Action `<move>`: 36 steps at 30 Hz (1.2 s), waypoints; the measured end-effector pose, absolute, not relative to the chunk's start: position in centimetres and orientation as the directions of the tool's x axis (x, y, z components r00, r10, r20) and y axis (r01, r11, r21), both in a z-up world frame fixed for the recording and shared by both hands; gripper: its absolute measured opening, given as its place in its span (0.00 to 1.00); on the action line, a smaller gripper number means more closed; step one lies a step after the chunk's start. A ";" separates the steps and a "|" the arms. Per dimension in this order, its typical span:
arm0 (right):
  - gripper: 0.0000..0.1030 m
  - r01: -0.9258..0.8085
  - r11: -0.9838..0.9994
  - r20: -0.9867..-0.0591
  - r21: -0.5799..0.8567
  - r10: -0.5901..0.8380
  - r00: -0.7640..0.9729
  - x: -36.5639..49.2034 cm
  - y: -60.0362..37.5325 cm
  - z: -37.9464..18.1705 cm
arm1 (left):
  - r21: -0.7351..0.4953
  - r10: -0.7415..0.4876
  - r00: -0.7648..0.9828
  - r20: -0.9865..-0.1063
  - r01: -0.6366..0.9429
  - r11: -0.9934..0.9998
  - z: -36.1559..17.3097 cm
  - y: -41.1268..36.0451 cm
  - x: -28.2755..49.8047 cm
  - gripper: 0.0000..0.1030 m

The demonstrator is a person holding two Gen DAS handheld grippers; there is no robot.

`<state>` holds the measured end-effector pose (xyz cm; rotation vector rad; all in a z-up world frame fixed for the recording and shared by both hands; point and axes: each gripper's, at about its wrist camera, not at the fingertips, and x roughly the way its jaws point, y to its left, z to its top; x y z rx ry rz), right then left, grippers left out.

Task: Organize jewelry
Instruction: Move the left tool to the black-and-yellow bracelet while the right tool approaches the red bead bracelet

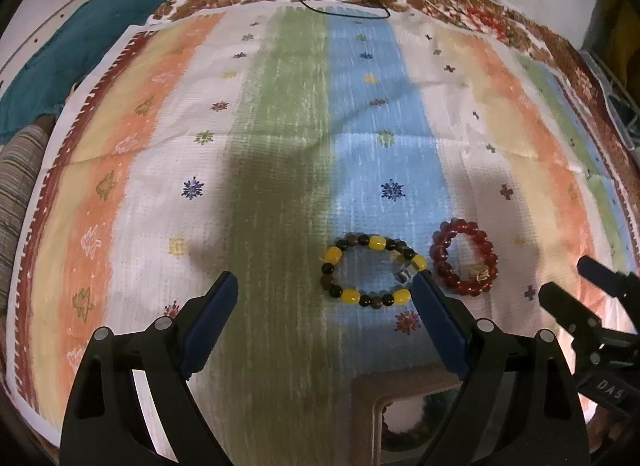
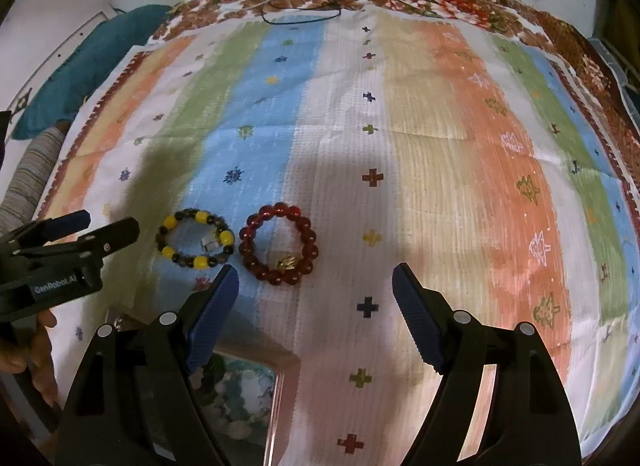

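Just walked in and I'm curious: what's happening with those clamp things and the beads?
A person holds a hand-held gripper in each hand over a striped cloth. The left gripper and the right gripper are both open and empty. Two bracelets lie side by side, untouched: a yellow bracelet and a red bracelet. A box sits near the bottom edge, partly hidden.

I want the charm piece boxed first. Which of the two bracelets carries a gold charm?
The dark red bracelet, all red beads with the gold charm; the yellow-and-black bracelet beside it has none.
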<state>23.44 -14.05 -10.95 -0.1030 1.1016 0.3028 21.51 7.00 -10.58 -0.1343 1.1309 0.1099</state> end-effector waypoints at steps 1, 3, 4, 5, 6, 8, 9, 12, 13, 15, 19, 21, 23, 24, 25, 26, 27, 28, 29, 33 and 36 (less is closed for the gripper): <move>0.77 -0.288 0.956 -0.891 0.061 0.183 0.416 23.6 -14.0 -11.1 | -0.047 0.022 0.420 -0.907 -0.153 0.987 -10.7 7.0 21.6 0.85; 0.77 -0.284 0.957 -0.894 0.051 0.171 0.415 23.9 -14.0 -11.3 | -0.038 0.028 0.415 -0.909 -0.150 0.988 -10.9 7.0 22.0 0.85; 0.77 -0.288 0.957 -0.895 0.045 0.166 0.413 24.1 -13.9 -11.5 | -0.032 0.034 0.416 -0.909 -0.151 0.988 -11.0 7.1 22.1 0.85; 0.77 -0.289 0.957 -0.896 0.037 0.160 0.413 24.3 -13.9 -11.6 | -0.031 0.036 0.417 -0.908 -0.152 0.988 -11.0 7.1 22.1 0.85; 0.77 -0.288 0.957 -0.897 0.033 0.155 0.413 24.4 -13.9 -11.8 | -0.032 0.035 0.417 -0.908 -0.153 0.988 -11.1 7.2 22.2 0.85; 0.77 -0.287 0.957 -0.903 0.037 0.155 0.402 24.8 -13.9 -12.2 | -0.033 0.035 0.415 -0.909 -0.155 0.987 -11.2 7.3 22.4 0.85; 0.77 -0.285 0.958 -0.905 0.041 0.156 0.396 25.0 -13.8 -12.4 | -0.031 0.035 0.412 -0.911 -0.153 0.988 -11.3 7.3 22.4 0.85; 0.77 -0.287 0.957 -0.908 0.043 0.158 0.389 25.3 -13.6 -12.7 | -0.022 0.037 0.404 -0.914 -0.140 0.990 -11.7 7.0 22.7 0.85; 0.77 -0.290 0.956 -0.907 0.040 0.156 0.390 25.5 -13.5 -12.8 | -0.019 0.038 0.402 -0.915 -0.137 0.990 -11.7 6.9 22.8 0.85; 0.77 -0.293 0.956 -0.907 0.030 0.149 0.393 25.6 -13.4 -12.9 | -0.013 0.041 0.400 -0.915 -0.131 0.991 -11.8 6.8 22.9 0.85; 0.77 -0.300 0.953 -0.909 0.031 0.151 0.387 25.9 -13.1 -13.2 | -0.017 0.035 0.394 -0.918 -0.128 0.992 -12.1 6.9 23.2 0.85; 0.77 -0.307 0.951 -0.913 0.031 0.152 0.380 26.0 -12.9 -13.4 | -0.014 0.036 0.389 -0.921 -0.125 0.992 -12.3 6.8 23.3 0.84; 0.77 -0.314 0.949 -0.914 0.024 0.148 0.378 26.1 -12.7 -13.6 | -0.007 0.040 0.380 -0.924 -0.121 0.993 -12.6 6.8 23.5 0.84; 0.77 -0.316 0.949 -0.915 0.022 0.147 0.376 26.2 -12.6 -13.8 | -0.005 0.040 0.376 -0.926 -0.119 0.993 -12.8 6.7 23.5 0.84; 0.77 -0.315 0.949 -0.916 0.021 0.145 0.375 26.4 -12.6 -13.9 | -0.004 0.040 0.373 -0.927 -0.117 0.993 -12.9 6.7 23.6 0.84; 0.77 -0.315 0.949 -0.916 0.019 0.142 0.375 26.5 -12.5 -14.0 | -0.002 0.041 0.369 -0.928 -0.115 0.993 -13.0 6.7 23.7 0.83; 0.77 -0.315 0.949 -0.917 0.016 0.140 0.374 26.6 -12.5 -14.1 | -0.001 0.040 0.367 -0.929 -0.113 0.994 -13.1 6.7 23.7 0.83; 0.77 -0.314 0.949 -0.918 0.015 0.138 0.373 26.7 -12.4 -14.2 | -0.002 0.038 0.365 -0.930 -0.108 0.994 -13.2 6.6 23.7 0.83; 0.77 -0.312 0.950 -0.919 0.017 0.137 0.369 27.0 -12.4 -14.4 | -0.002 0.036 0.365 -0.930 -0.104 0.995 -13.2 6.6 23.7 0.83; 0.77 -0.304 0.952 -0.925 0.026 0.139 0.354 27.7 -12.5 -15.0 | 0.001 0.039 0.355 -0.934 -0.107 0.994 -13.7 6.9 23.9 0.83; 0.76 -0.290 0.956 -0.925 0.029 0.136 0.356 28.0 -12.6 -15.4 | 0.001 0.040 0.347 -0.937 -0.110 0.994 -14.0 7.0 24.1 0.80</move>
